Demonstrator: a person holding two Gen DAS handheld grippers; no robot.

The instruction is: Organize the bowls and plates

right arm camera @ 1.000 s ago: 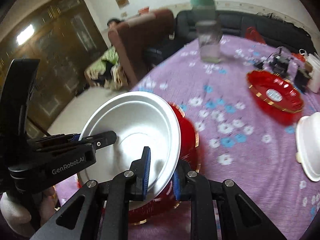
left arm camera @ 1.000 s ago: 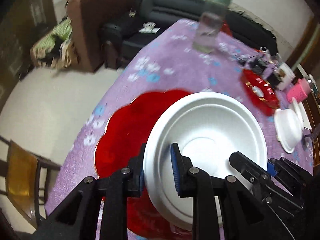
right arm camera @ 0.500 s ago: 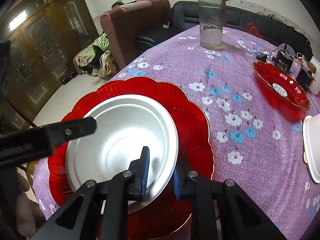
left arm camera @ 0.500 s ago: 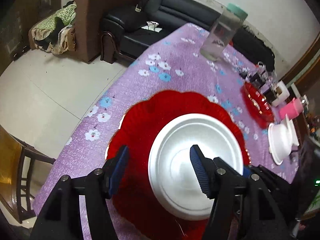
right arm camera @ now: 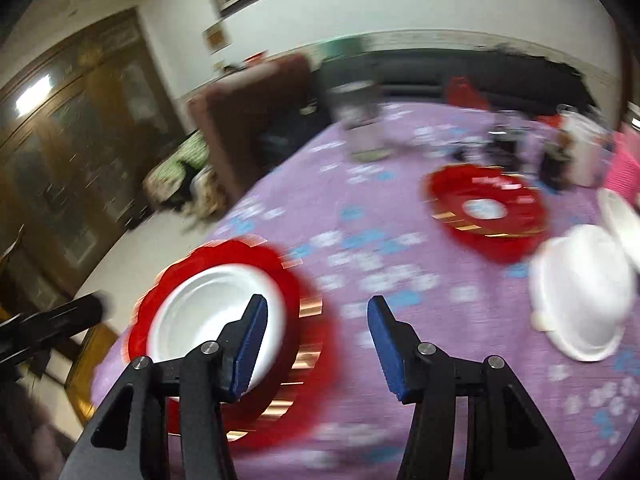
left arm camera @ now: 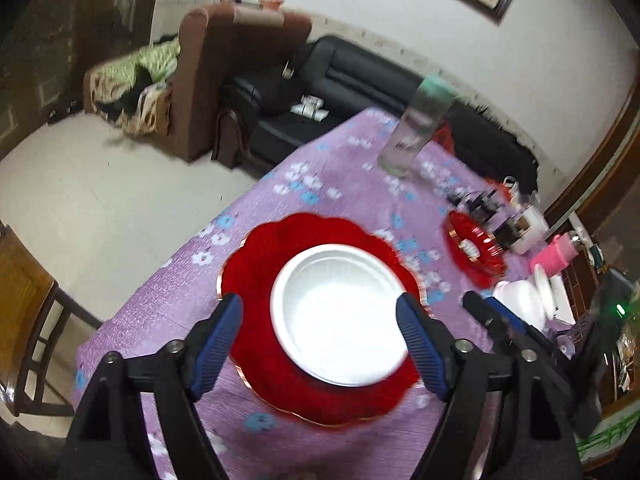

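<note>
A white plate (left arm camera: 340, 316) lies inside a big red scalloped plate (left arm camera: 256, 264) on the purple flowered tablecloth; the blurred right wrist view shows the same white plate (right arm camera: 208, 312) and red plate (right arm camera: 308, 312) at lower left. My left gripper (left arm camera: 320, 320) hovers above the white plate, its jaws opening wide and touching nothing. My right gripper (right arm camera: 314, 322) is pulled away to the right of the plates, jaws opening over bare cloth. A smaller red dish (right arm camera: 486, 210) and a white bowl (right arm camera: 580, 292) sit farther right.
A tall clear jar (left arm camera: 416, 132) with a green lid stands at the far end of the table. Small clutter, a white box (left arm camera: 528, 228) and a pink cup (left arm camera: 554, 256) crowd the far right. A wooden chair (left arm camera: 24, 320) stands at the left edge.
Both grippers let go of the white plate, which now rests in the big red plate. Both opened and drew back and up; the right one swung to the right.
</note>
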